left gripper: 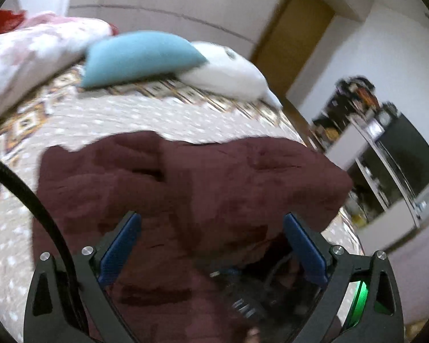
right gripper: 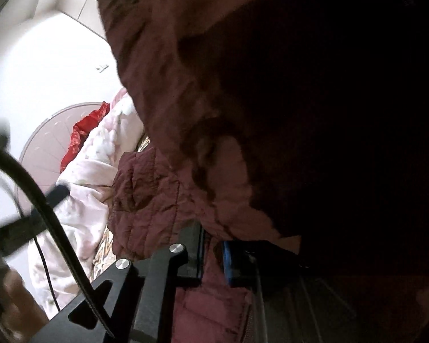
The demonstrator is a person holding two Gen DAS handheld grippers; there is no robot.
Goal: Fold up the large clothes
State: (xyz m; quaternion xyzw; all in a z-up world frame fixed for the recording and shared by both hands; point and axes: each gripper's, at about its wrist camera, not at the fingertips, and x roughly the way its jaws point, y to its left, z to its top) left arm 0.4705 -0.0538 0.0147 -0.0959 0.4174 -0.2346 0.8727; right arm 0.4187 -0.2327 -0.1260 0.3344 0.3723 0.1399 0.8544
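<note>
A: Left wrist view first. Left claw (left gripper: 211,243) has its blue pads (left gripper: 120,248) spread wide, nothing between them. Maroon jacket (left gripper: 186,188) lies on the bed (left gripper: 71,120) straight ahead of and under the claw, heaped, long axis running roughly left-right across the frame.

B: Which edge is closest?

A: Near hem passes right below the pads; far edge ends short of the blue pillow (left gripper: 140,57) and white pillow (left gripper: 228,71). Pink floral quilt (left gripper: 20,57) sits off to the left, apart from the jacket. Frame is motion-blurred, so seams and sleeves can't be picked out. Something dark and metallic shows low between the fingers, unreadable.

B: Right wrist view?

A: Right claw (right gripper: 211,257) is pinched on a fold of the jacket (right gripper: 163,188); cloth fills the narrow gap between the pads. Lifted fabric drapes over the lens and blacks out the right half. Rest of the jacket trails down-left toward the bed, next to the quilt (right gripper: 80,177). Black cable (right gripper: 43,188) crosses the left.

B: So which arm is positioned for the next grab?

A: Judgement: the left, free and directly over the jacket. Where the right's held edge ends is hidden.
</note>
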